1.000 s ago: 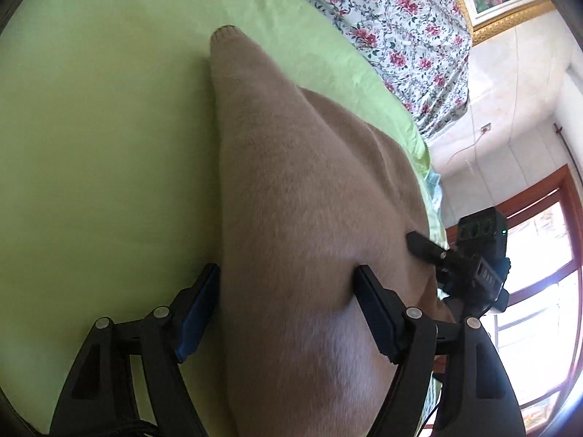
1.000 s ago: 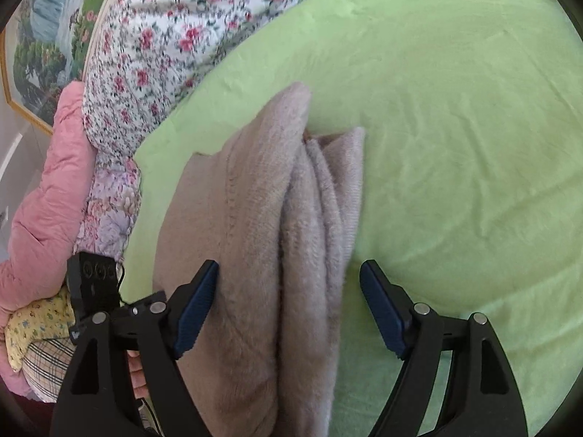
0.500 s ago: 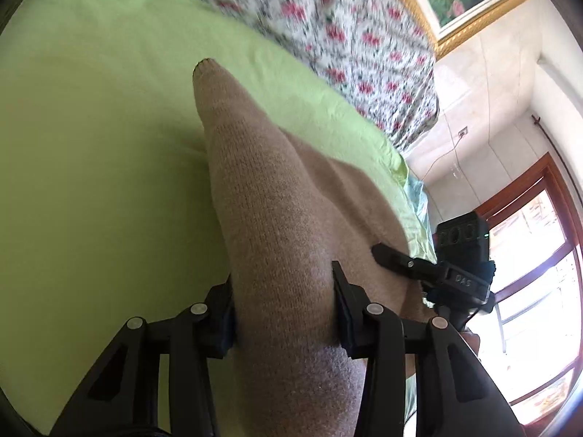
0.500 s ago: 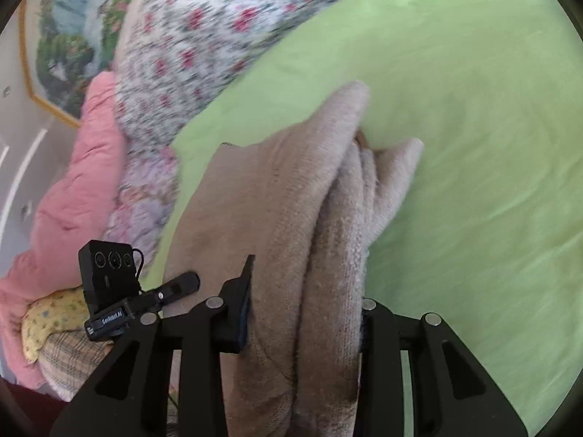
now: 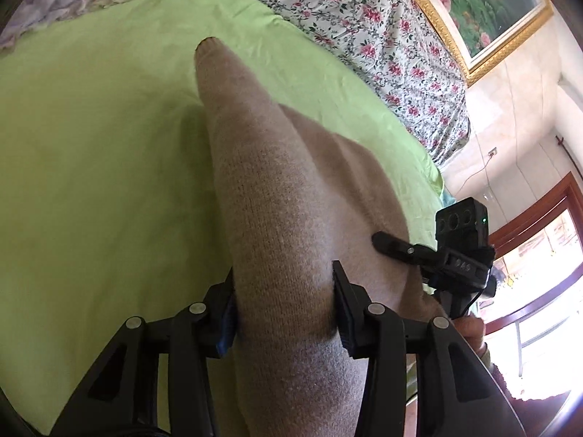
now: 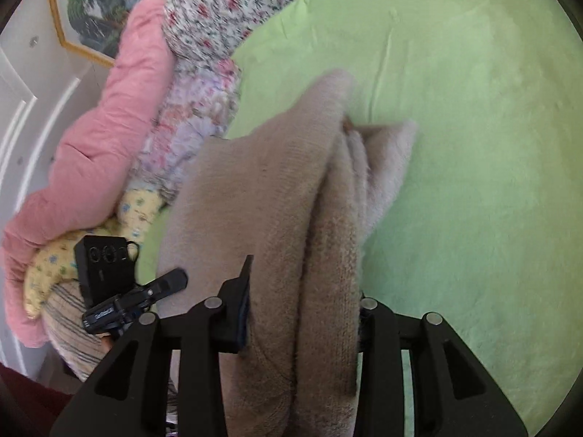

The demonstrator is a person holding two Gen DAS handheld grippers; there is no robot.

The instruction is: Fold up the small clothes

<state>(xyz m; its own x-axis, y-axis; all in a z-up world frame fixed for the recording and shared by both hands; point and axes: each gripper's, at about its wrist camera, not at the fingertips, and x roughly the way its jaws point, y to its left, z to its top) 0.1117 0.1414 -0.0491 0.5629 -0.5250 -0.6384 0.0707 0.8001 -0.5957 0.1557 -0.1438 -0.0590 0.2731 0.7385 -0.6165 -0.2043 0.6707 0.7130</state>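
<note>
A beige knitted garment (image 5: 291, 218) hangs between both grippers above a light green bed sheet (image 5: 91, 164). My left gripper (image 5: 284, 306) is shut on one bunched end of it, jaws pressing the knit from both sides. My right gripper (image 6: 302, 313) is shut on the other end, where the beige garment (image 6: 284, 189) is gathered in several folds. The far tips of the garment touch or nearly touch the green sheet (image 6: 473, 145). Each gripper shows at the edge of the other's view: the right one (image 5: 437, 251), the left one (image 6: 145, 291).
A floral quilt (image 5: 382, 36) lies along the far edge of the bed. A pink padded cover (image 6: 91, 127) and pale patterned pillows (image 6: 196, 109) are piled at the bed's end. A framed picture (image 5: 484, 3) hangs on the wall. A window (image 5: 539, 273) is at the right.
Both grippers closed on the beige garment, from wide open a second ago. They have lifted it, so it hangs more bunched and higher over the sheet.
</note>
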